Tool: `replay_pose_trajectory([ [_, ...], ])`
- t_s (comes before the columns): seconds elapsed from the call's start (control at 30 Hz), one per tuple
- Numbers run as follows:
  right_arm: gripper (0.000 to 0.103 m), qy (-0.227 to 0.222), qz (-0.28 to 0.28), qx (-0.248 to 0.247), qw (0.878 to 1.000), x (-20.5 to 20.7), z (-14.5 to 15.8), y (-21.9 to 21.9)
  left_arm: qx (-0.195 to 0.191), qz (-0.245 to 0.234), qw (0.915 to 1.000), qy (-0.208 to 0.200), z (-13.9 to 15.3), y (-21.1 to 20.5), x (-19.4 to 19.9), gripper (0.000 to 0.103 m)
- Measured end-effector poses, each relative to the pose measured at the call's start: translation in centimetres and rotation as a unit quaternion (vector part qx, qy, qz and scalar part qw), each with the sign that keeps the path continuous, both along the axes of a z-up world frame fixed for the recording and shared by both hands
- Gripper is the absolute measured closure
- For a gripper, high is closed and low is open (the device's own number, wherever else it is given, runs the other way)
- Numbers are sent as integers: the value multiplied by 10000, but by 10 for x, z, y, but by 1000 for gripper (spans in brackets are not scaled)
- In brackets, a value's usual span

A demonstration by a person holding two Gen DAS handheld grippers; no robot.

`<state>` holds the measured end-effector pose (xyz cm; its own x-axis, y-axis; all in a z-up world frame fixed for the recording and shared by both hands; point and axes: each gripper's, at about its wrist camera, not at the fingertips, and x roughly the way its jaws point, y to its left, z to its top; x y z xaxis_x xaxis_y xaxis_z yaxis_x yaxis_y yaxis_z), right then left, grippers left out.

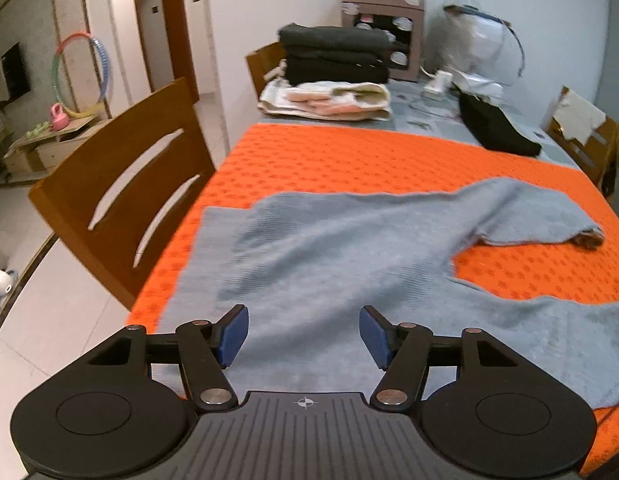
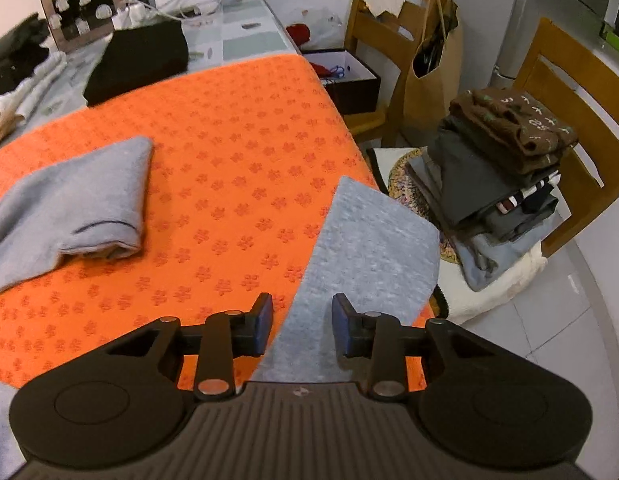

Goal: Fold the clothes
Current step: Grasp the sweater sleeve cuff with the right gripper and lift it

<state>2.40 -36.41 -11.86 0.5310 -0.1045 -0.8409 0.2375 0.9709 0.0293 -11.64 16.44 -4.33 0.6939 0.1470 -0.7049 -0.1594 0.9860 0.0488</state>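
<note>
A grey knitted sweater point(image 1: 329, 256) lies spread on the orange mat point(image 1: 349, 160). One sleeve point(image 1: 541, 212) reaches toward the far right, and a second sleeve point(image 1: 549, 340) runs along the near right. My left gripper point(image 1: 303, 334) hovers open above the sweater's body, nothing between its blue pads. In the right wrist view my right gripper point(image 2: 302, 322) stands open over the near sleeve point(image 2: 369, 248), whose cuff hangs over the mat's point(image 2: 237, 128) right edge. The other sleeve's cuff point(image 2: 109, 196) lies at the left.
Folded dark and pale clothes point(image 1: 333, 72) are stacked at the table's far end beside a black folded garment point(image 1: 497, 128). A wooden chair point(image 1: 125, 196) stands at the left. Another chair point(image 2: 569, 120) at the right bears a pile of folded clothes point(image 2: 505, 172).
</note>
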Motion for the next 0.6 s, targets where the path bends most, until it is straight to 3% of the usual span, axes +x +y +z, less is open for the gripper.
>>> replay_pose_trajectory([
  [0.07,96,-38,58,-199,9998,-2,-1,1,22,-55,10000,40,-3,-9,4,39],
  [0.1,99,-75,78,-248,9996,-3,-1,0,18,-74,9999,66,-4,-13,7,39],
  [0.37,100,-606,-524,-237,9965,-61,36,-35,-22,-425,9988,256,-15,-26,31,39],
  [0.6,100,-530,-1233,-506,9897,-135,50,-70,63,-1254,9910,455,-28,-46,55,39],
])
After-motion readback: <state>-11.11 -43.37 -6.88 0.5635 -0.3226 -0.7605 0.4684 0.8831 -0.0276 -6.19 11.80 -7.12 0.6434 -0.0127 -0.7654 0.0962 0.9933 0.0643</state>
